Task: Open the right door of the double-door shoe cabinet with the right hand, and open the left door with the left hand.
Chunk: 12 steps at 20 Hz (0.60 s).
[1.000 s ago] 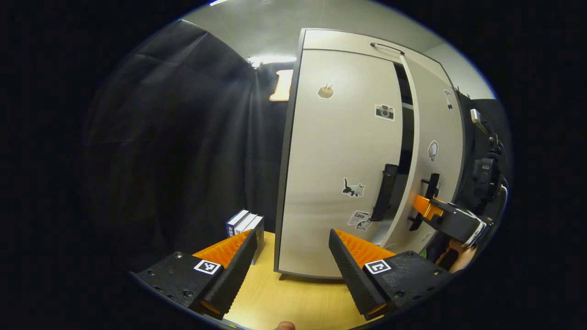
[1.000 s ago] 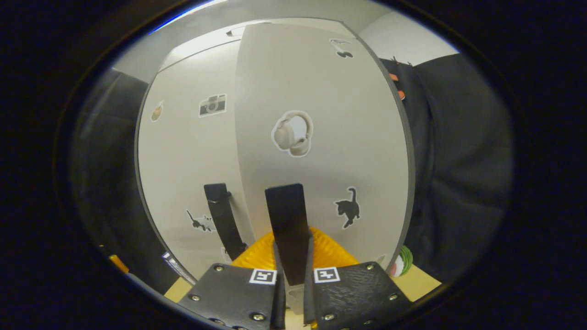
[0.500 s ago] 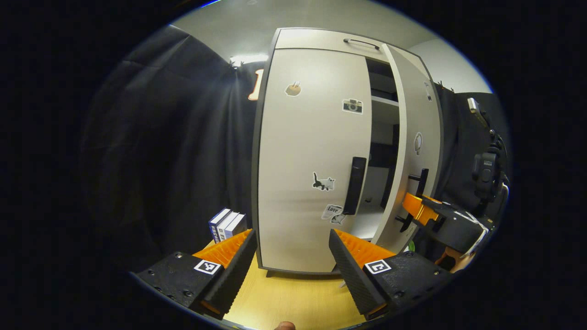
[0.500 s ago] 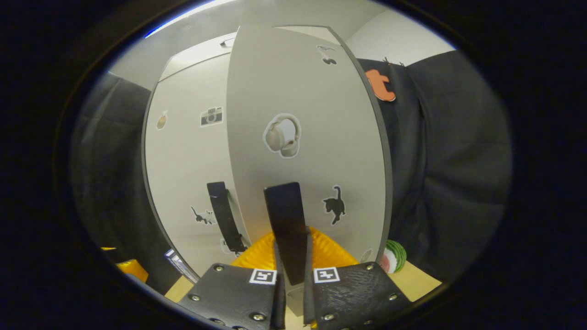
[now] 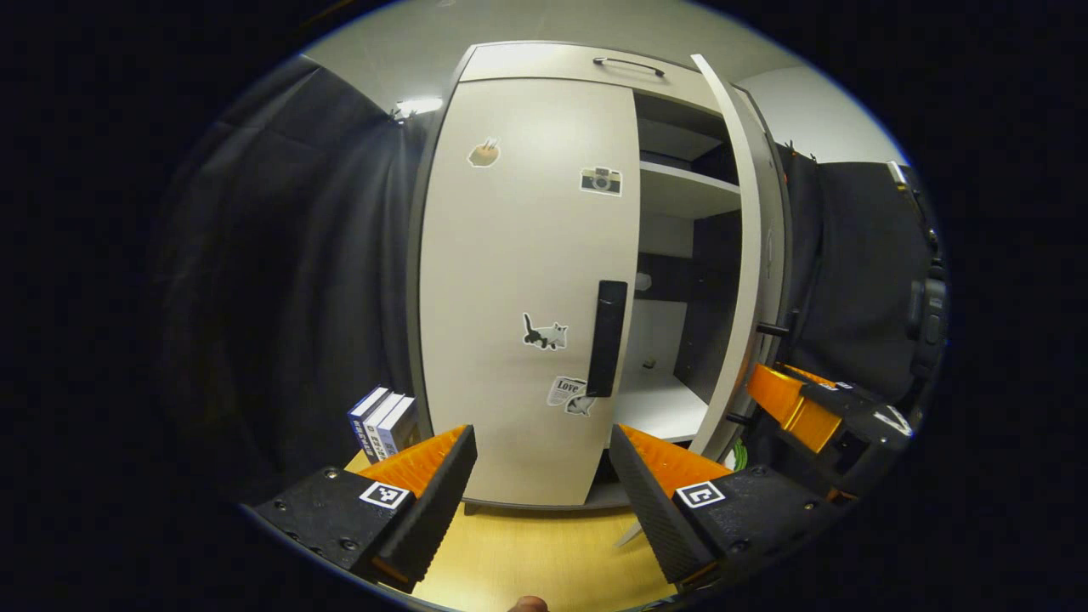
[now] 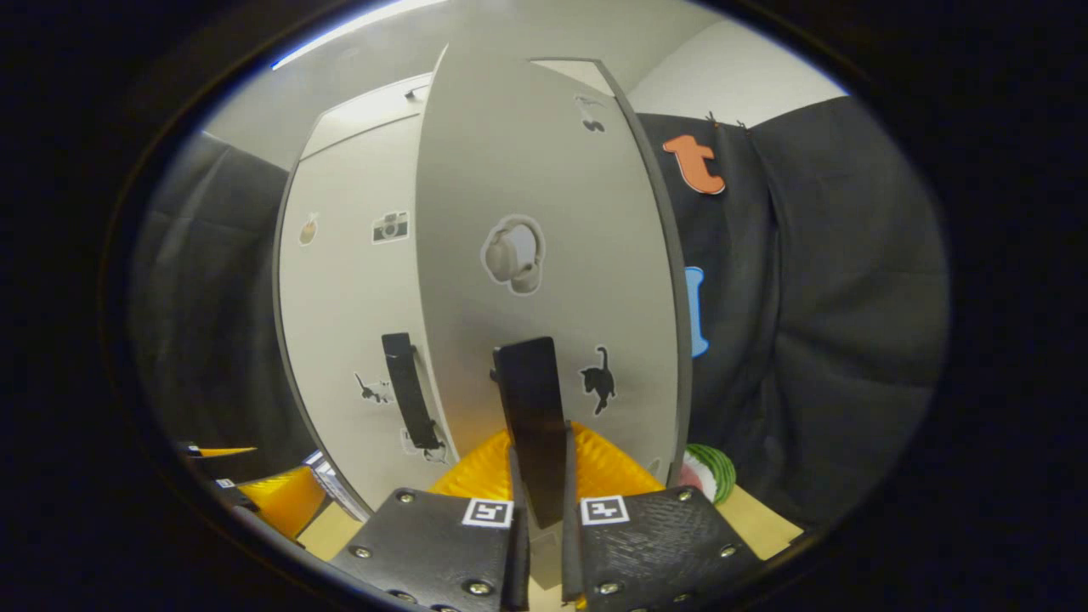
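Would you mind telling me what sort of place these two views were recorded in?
Most likely a staged recording booth, not a home: black cloth walls hang around a pale double-door shoe cabinet on a light wooden tabletop, with a few upright books beside it.

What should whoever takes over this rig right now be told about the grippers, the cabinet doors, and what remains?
Right gripper: shut on the right door's black bar handle.
Left gripper: open, holding nothing, in front of the left door.
White right door: swung well open; shelves visible inside.
White left door: closed, its black bar handle untouched.
Left to do: grip the left handle with the left gripper and pull that door open.
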### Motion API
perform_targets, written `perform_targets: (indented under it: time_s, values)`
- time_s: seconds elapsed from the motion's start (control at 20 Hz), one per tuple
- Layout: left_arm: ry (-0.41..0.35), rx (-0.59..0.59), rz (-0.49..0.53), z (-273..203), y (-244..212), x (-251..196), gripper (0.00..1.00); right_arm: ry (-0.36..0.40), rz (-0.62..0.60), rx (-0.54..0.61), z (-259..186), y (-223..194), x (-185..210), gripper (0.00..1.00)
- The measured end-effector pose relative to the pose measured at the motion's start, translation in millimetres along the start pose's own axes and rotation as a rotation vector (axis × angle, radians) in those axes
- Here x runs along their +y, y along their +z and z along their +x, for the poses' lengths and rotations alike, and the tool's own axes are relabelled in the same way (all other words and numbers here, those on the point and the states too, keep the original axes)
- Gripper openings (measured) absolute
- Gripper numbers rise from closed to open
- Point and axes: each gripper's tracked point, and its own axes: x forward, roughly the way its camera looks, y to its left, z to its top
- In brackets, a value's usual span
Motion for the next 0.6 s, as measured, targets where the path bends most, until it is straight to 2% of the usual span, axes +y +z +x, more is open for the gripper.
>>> perform_targets:
  time_s: [0.35,0.4,0.6]
  values:
    - [-0.050,0.021,0.006,9.6,-9.4,-25.8,0.98,-0.012,0.018,0.016,-16.4,0.5,-21.5,0.17]
    - [-0.058,0.024,0.004,10.5,-11.3,-30.2,0.98,-0.018,0.021,0.016,-18.6,0.5,-25.1,0.14]
    - [-0.083,0.025,0.005,11.6,-13.2,-43.3,0.98,-0.069,0.031,0.009,-24.6,3.5,-43.9,0.14]
